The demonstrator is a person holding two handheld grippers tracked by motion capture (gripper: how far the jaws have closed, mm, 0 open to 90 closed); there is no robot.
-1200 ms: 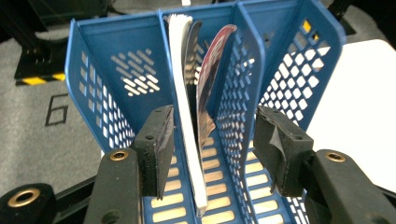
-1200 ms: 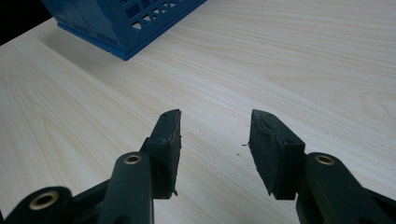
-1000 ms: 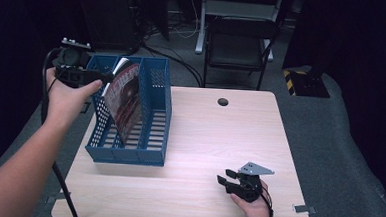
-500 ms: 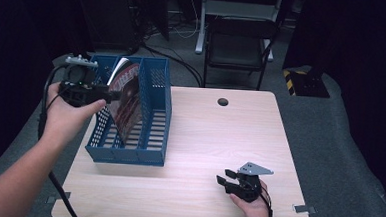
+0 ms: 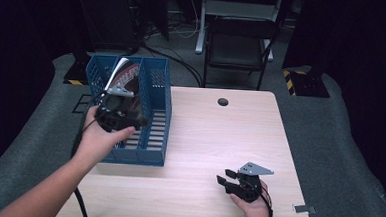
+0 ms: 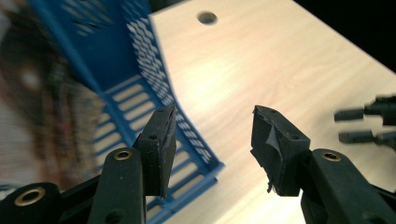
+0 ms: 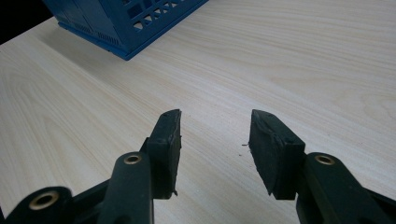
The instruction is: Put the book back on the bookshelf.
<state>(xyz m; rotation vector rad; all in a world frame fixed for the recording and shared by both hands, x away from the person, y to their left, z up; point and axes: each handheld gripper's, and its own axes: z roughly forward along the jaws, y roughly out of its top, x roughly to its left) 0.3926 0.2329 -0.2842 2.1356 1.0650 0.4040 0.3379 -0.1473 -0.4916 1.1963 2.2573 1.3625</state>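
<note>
— What is the left gripper (image 5: 130,119) doing?
— It hangs over the blue basket (image 5: 155,136) at the left side of the table (image 5: 219,140). Its jaws stand apart with nothing between them — they touch nothing.
— What is in the basket?
— A magazine (image 5: 125,77) stands up inside it, leaning.
— And the right gripper (image 5: 225,183)?
— It sits low over bare wood at the near right of the table. Its jaws are wide apart and hold nothing.

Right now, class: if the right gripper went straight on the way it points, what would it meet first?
Probably the blue basket; before it the right gripper, jaws open and empty, faces bare table. Depth is uncertain.
</note>
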